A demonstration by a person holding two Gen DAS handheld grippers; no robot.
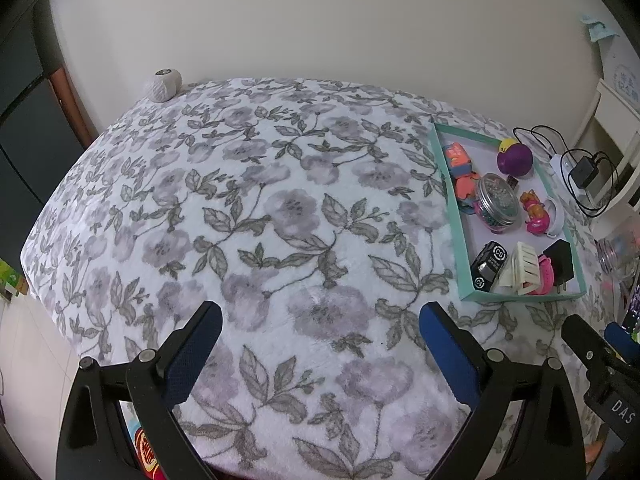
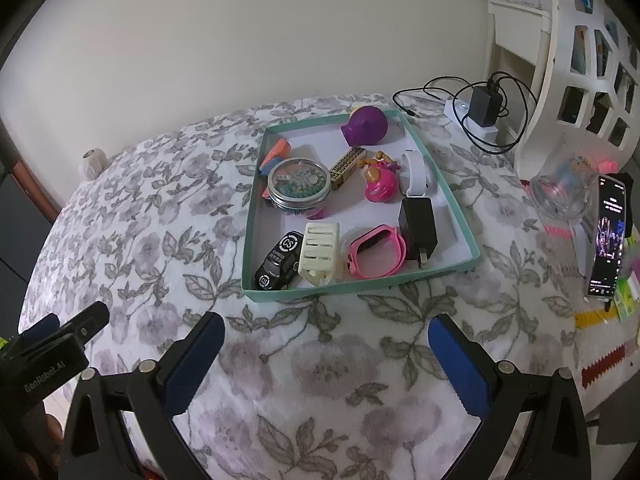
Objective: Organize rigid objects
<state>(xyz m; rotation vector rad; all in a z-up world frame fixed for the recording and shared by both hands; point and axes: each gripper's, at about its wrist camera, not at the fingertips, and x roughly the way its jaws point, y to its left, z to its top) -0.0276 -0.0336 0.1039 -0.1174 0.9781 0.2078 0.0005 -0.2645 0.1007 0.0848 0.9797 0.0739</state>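
A teal-rimmed tray [image 2: 360, 286] sits on the floral cloth and holds several rigid items: a black toy car [image 2: 278, 266], a cream slotted holder [image 2: 320, 252], a pink watch [image 2: 376, 250], a black plug adapter [image 2: 418, 224], a metal-lidded jar [image 2: 298, 184], a pink doll toy [image 2: 382, 184] and a purple round toy [image 2: 368, 124]. My right gripper [image 2: 327, 326] hangs open and empty just in front of the tray. In the left wrist view the tray [image 1: 528, 295] lies to the right. My left gripper [image 1: 320, 316] is open over bare cloth.
A ball of yarn [image 1: 163, 85] rests at the table's far left corner. Right of the tray are a charger with looped cables [image 2: 484, 108], a glass jar [image 2: 564, 188], a lit phone [image 2: 608, 236] and a white shelf unit [image 2: 560, 60]. The cloth drops off at the near edge.
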